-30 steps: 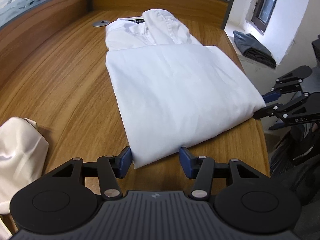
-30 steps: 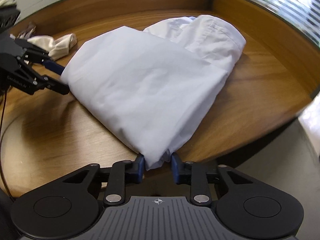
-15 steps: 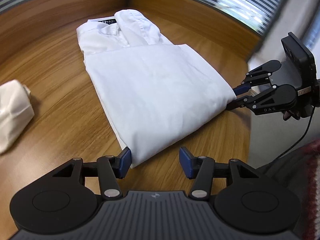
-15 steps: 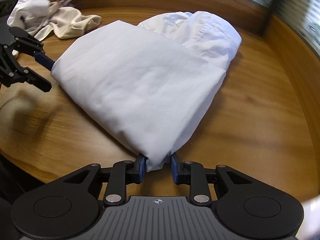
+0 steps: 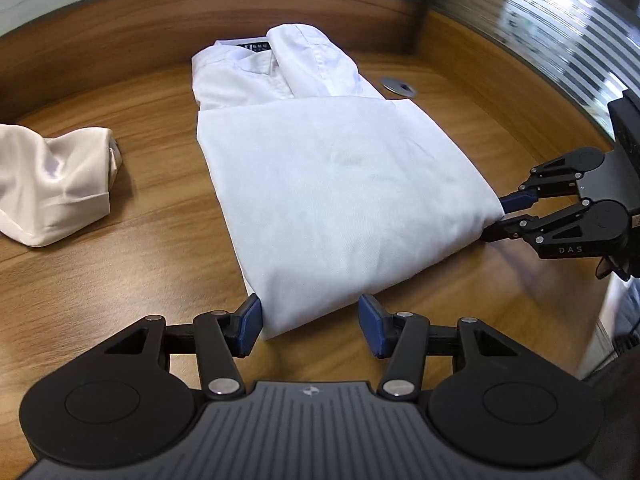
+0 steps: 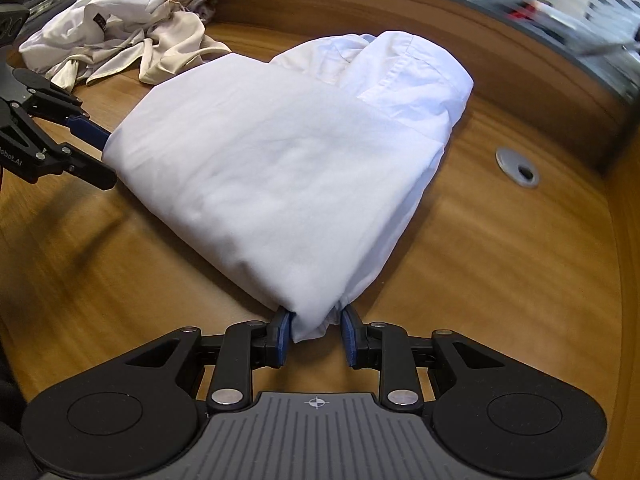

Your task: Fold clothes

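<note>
A folded white shirt (image 5: 340, 192) lies flat on the wooden desk (image 5: 120, 280), its collar at the far end. My left gripper (image 5: 311, 328) is open at the shirt's near left corner, and the cloth touches only its left finger. In the right wrist view the shirt (image 6: 280, 168) runs away from my right gripper (image 6: 315, 334), which is shut on the thick near corner. The left wrist view shows the right gripper (image 5: 504, 216) pinching that corner from the right. In the right wrist view the left gripper (image 6: 96, 152) straddles the shirt's left corner.
A loose cream garment (image 5: 52, 184) lies left of the shirt. A heap of unfolded clothes (image 6: 116, 40) sits at the far left. A metal cable grommet (image 5: 399, 88) is set in the desk beside the collar. A raised wooden wall (image 5: 120, 32) rims the desk.
The shirt has slid and turned across the desk with both grippers at its corners. The grommet, once left of the collar, now lies to its right. The finger gaps look unchanged.
</note>
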Tool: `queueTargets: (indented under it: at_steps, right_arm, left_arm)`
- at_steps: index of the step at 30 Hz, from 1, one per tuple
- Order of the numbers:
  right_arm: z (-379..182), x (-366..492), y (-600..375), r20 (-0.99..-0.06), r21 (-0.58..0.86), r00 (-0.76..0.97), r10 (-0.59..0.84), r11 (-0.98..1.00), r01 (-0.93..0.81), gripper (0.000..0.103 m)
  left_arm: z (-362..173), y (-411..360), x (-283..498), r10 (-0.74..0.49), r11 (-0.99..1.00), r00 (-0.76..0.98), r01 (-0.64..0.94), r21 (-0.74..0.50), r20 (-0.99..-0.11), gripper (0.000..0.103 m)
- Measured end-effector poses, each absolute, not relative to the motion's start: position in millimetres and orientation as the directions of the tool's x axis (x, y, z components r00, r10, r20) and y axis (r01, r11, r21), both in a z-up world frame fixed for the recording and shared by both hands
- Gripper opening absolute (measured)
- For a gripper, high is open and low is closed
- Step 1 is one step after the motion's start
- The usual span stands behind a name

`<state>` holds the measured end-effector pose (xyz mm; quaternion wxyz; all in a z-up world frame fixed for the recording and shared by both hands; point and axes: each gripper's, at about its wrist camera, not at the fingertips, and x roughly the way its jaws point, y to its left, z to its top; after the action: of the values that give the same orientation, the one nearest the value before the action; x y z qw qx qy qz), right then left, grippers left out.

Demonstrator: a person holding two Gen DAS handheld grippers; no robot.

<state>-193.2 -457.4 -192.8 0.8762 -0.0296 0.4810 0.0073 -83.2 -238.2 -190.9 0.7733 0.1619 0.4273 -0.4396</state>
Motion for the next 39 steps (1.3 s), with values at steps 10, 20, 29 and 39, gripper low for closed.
queueTargets:
  at_steps: [10,20,29,39]
  right_arm:
    - [-191,-179,-487,-0.853,-0.041,0.519,0.047,0.987,-0.157,0.029]
    - [-176,-179,-491,-0.839,0.010,0.539,0.072,0.993,-0.117,0.023]
    - [-131,-178,-512,-0.771,0.101,0.628,0.103,0.994,-0.038,0.019]
    - [-75,-132,-552,-0.604,0.139,0.796,0.027,0.988,0.072,0.016]
  left_arm:
    - [-192,-245,-94,-0.486,0.636,0.308,0.766,-0.089,-0.818,0.057]
    - [-181,-243,-81,-0.513,0.607,0.324,0.791,-0.070,-0.795,0.018]
    - [-121,-246,-60,-0.604,0.623,0.373,0.772,-0.125,-0.705,0.017]
    - [-79,-272,3,-0.649,0.692,0.469,0.692,-0.206,-0.599,0.017]
